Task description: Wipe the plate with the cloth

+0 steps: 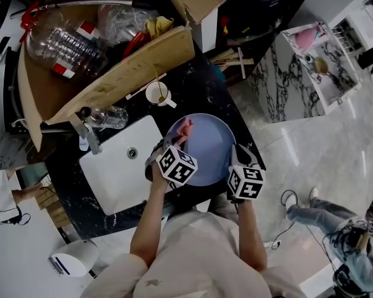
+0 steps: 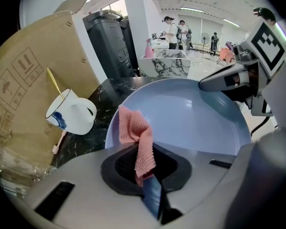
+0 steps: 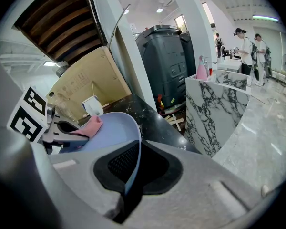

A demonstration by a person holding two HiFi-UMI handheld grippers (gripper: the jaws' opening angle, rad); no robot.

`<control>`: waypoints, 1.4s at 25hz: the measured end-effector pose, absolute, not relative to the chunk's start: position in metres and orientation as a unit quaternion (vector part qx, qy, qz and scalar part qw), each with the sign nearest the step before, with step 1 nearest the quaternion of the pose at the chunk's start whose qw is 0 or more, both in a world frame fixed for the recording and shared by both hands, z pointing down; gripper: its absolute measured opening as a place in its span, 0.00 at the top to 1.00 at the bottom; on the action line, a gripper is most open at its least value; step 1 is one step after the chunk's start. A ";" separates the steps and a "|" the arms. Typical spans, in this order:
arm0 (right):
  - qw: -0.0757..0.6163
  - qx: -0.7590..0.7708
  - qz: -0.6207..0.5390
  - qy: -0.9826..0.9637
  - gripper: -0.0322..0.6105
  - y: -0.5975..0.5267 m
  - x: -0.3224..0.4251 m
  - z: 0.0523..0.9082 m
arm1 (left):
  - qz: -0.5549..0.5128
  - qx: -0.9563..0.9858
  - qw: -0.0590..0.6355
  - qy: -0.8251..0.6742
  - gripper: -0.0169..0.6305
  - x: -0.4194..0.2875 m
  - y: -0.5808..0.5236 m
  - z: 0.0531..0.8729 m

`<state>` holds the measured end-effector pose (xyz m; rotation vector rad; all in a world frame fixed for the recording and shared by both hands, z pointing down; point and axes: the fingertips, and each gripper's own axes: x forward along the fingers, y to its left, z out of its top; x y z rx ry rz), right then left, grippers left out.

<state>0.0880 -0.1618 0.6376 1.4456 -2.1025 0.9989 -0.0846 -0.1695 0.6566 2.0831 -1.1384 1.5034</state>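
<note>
Holding: L gripper (image 2: 150, 192) shut tight on pink cloth (image 2: 136, 132), cloth end lying on blue plate (image 2: 190, 123). R gripper (image 3: 129, 178) clamped on plate rim. Plate on blk counter (image 1: 199, 85), beside white sink (image 1: 115, 166).

- A white sink basin (image 1: 115, 166) is set in the black veined counter (image 1: 202, 82), with a faucet (image 1: 87, 135) at its edge.
- A white mug (image 2: 71, 114) with a thin stick in it stands beside an open cardboard box (image 1: 118, 76).
- A large clear plastic bottle (image 1: 65, 45) lies in the box.
- A marble island (image 3: 219, 109) carries a pink spray bottle (image 3: 201, 71).
- A dark bin (image 3: 164, 63) stands beyond the counter.
</note>
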 end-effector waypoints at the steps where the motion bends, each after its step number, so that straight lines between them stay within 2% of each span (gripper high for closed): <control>1: 0.199 0.518 0.357 -0.752 0.92 -0.162 0.088 0.638 | 0.527 0.731 0.164 -0.401 0.93 -0.084 -0.171 0.656; 8: 0.198 0.522 0.357 -0.749 0.92 -0.164 0.093 0.638 | 0.525 0.734 0.157 -0.401 0.93 -0.079 -0.177 0.655; 13: 0.200 0.522 0.354 -0.750 0.92 -0.165 0.094 0.637 | 0.503 0.747 0.200 -0.386 0.93 -0.064 -0.180 0.651; 21: 0.198 0.524 0.357 -0.748 0.92 -0.165 0.094 0.637 | 0.489 0.755 0.211 -0.382 0.93 -0.044 -0.192 0.652; 35: 0.192 0.530 0.357 -0.745 0.92 -0.165 0.094 0.637 | 0.470 0.782 0.199 -0.358 0.93 -0.005 -0.193 0.652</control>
